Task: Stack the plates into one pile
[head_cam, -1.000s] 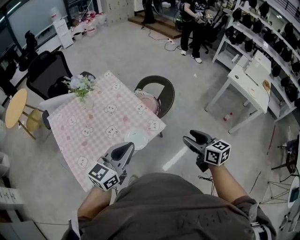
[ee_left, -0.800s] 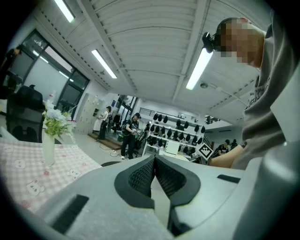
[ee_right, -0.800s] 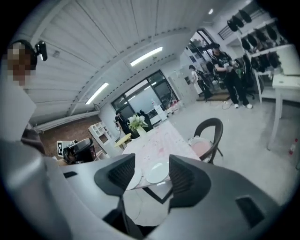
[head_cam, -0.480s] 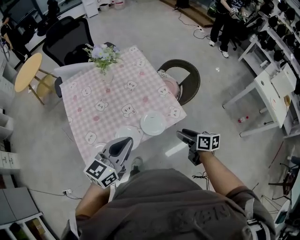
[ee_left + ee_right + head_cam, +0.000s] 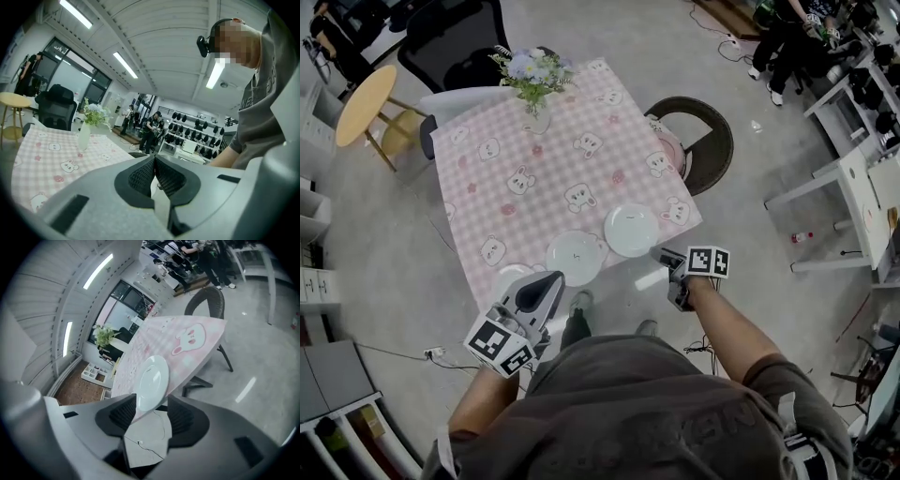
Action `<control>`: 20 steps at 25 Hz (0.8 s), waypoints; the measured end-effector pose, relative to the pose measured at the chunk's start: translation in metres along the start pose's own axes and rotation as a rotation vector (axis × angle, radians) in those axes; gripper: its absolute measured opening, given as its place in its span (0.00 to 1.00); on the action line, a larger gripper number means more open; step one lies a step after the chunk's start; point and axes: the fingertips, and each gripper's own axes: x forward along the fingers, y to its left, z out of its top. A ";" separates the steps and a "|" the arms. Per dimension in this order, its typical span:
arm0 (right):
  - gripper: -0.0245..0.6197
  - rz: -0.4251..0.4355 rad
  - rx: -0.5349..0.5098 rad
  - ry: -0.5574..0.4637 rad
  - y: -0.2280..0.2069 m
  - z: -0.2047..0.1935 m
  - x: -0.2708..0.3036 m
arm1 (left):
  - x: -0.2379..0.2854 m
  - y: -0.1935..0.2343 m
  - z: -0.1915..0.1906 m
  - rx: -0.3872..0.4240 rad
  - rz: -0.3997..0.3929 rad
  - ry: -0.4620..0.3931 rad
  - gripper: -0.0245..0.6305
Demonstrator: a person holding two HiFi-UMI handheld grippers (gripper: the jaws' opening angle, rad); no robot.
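Where the checked tablecloth [image 5: 555, 155] ends, round glossy plates [image 5: 631, 230] sit.

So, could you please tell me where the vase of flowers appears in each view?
Head view: vase of flowers top centre-left, at the far edge of the pink checked tablecloth.
Left gripper view: vase left of centre, on the cloth.
Right gripper view: vase upper left, at the cloth's far end.
Shared landmark: that tablecloth.
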 end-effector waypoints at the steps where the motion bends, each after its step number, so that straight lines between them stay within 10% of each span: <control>1: 0.34 0.000 0.025 0.002 -0.003 -0.001 0.006 | -0.002 0.003 -0.002 -0.005 0.004 0.002 0.05; 20: 0.05 0.113 0.290 0.004 0.000 -0.023 0.023 | -0.021 0.021 -0.018 -0.057 0.031 0.027 0.04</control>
